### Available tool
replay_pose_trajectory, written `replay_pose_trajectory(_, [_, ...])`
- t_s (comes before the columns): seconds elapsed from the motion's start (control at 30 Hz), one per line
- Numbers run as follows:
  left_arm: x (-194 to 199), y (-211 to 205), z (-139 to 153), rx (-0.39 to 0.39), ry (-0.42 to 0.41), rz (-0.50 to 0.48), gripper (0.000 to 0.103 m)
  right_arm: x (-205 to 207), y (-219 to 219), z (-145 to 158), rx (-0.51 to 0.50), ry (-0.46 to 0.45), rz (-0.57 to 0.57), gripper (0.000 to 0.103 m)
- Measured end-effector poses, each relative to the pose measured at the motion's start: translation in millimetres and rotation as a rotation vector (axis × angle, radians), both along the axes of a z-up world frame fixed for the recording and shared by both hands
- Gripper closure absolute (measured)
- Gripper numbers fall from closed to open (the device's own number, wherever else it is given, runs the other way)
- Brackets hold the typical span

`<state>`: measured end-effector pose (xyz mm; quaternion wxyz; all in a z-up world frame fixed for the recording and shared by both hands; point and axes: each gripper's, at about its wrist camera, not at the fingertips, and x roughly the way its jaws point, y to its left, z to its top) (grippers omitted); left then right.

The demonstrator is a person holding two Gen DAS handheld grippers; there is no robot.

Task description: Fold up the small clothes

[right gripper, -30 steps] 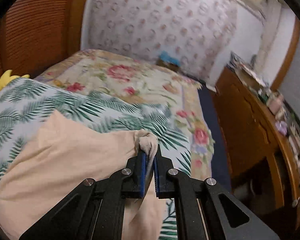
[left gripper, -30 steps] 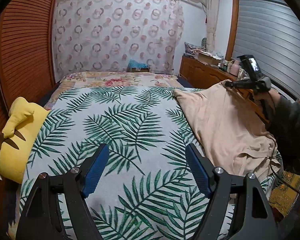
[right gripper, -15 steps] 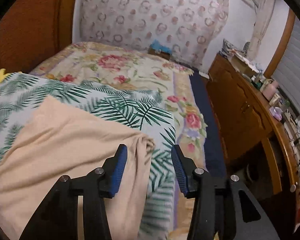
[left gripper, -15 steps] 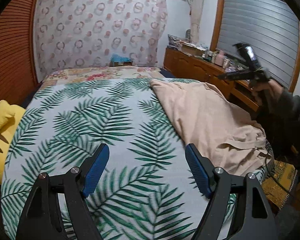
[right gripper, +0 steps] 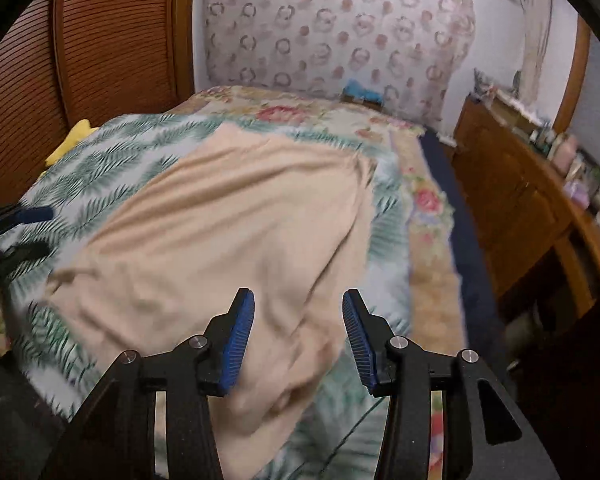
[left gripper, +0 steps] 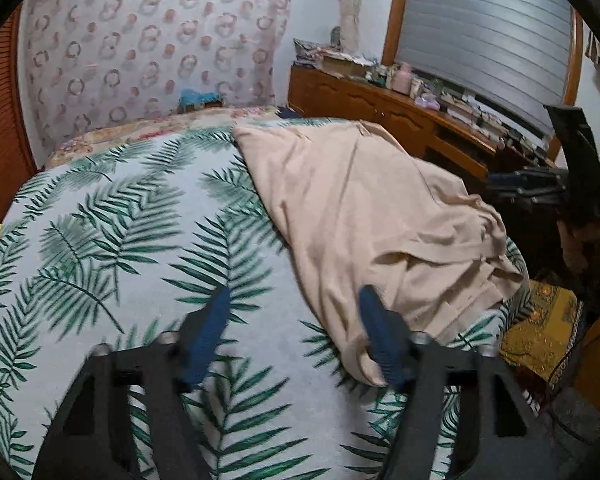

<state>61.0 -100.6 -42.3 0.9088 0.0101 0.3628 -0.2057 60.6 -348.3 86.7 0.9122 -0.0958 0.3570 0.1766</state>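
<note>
My left tongs (left gripper: 296,330) hover spread, released, beige garment (left gripper: 364,216) touching their right finger; my right tongs (right gripper: 299,330) gape above it, empty

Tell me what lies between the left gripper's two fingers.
In the left wrist view, the open left gripper frames bare palm-leaf bedspread; the beige garment only reaches its right finger.

Each gripper, left gripper (left gripper: 294,330) and right gripper (right gripper: 299,330), has a matte black frame, silver round screws and ribbed blue fingers (right gripper: 242,330).
</note>
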Motion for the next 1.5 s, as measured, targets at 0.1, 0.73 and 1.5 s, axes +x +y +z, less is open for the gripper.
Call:
replay_pose_trajectory(0.1, [-1,-4,-5,-0.003,0.031,-0.014,0.061,-9,-6,-11,0.018,0.018,0.000,0.055])
replay_pose_trajectory(0.73, [-20,-36,-20,0.046,0.099,-0.117,0.093,-40,-26,-19,0.132,0.010,0.004,0.100])
replay_pose_trajectory(1.5, [-26,-9,18,-0.026,-0.025,-0.053,0.049,-69,-56,-10,0.079,0.002,-0.074,0.083])
